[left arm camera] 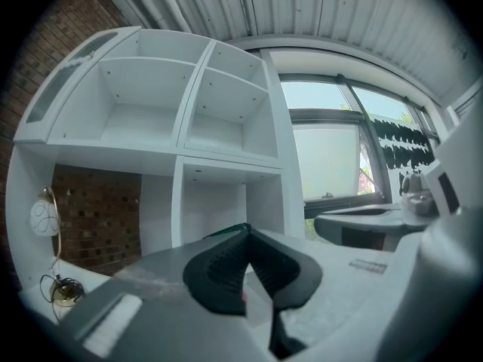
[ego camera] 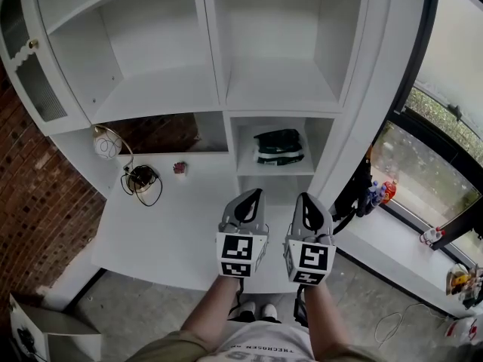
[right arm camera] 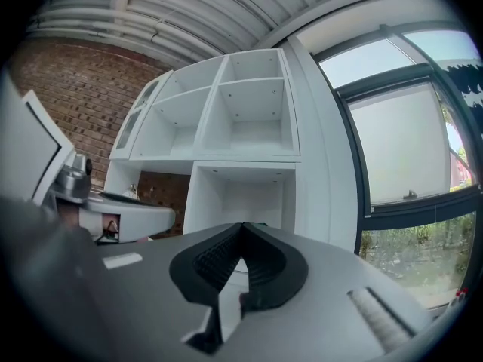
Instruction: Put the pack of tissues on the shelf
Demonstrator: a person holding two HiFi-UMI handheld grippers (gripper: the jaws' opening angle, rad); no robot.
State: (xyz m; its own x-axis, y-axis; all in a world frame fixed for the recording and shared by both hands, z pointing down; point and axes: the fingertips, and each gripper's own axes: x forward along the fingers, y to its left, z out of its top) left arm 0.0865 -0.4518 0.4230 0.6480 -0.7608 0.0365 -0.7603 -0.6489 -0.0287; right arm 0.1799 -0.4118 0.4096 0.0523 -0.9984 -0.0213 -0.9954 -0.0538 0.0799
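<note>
1. The pack of tissues point(ego camera: 278, 147) (dark green w/ pale stripes) lies inside the shelf unit point(ego camera: 355, 66), in the small compartment directly under its big right compartment.
2. The left gripper point(ego camera: 256, 195) is in front of the shelf unit, above the unit's white desk board point(ego camera: 151, 232). Its jaws are closed together, w/ nothing btw them.
3. The right gripper point(ego camera: 306, 199) is just beside the left one, also in front of the shelf unit and apart from the pack. Its jaws are closed too and hold nothing.
4. Both grippers point toward the shelf unit's right column.
5. At the left part of the shelf unit, on the desk board, are a round white object point(ego camera: 106, 145), a black cable point(ego camera: 143, 181) and a small red thing point(ego camera: 179, 168).
</note>
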